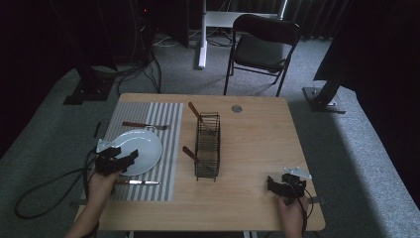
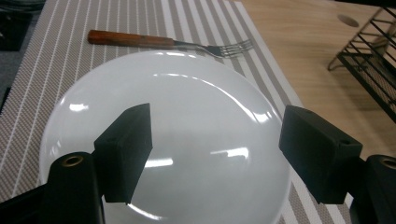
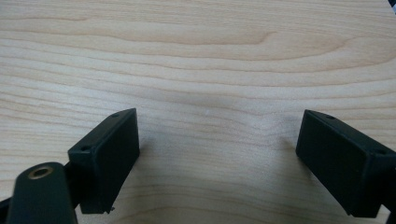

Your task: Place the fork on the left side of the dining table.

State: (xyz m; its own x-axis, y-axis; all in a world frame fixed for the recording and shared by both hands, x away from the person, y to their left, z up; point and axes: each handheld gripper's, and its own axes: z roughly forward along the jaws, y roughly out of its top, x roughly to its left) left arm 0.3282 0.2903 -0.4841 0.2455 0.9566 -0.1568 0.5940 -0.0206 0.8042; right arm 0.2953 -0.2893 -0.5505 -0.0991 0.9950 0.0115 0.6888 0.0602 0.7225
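Observation:
A white plate [image 1: 143,144] lies on a grey striped placemat [image 1: 166,119] at the table's left. My left gripper [image 1: 130,159] hovers over the plate's near-left edge, jaws open and empty; in the left gripper view the plate [image 2: 187,93] spreads out under the jaws of the left gripper [image 2: 217,149]. A wooden-handled fork [image 1: 143,125] [image 2: 163,42] lies beyond the plate. A knife [image 1: 136,182] lies on the mat in front of it. My right gripper [image 1: 271,184] rests open at the table's near right, over bare wood [image 3: 210,70].
A black wire rack [image 1: 208,144] stands mid-table with two wooden-handled utensils [image 1: 194,110] in it; its corner [image 2: 369,60] sits to the right in the left gripper view. A black folding chair [image 1: 265,42] stands beyond the table. Cables trail off the left edge.

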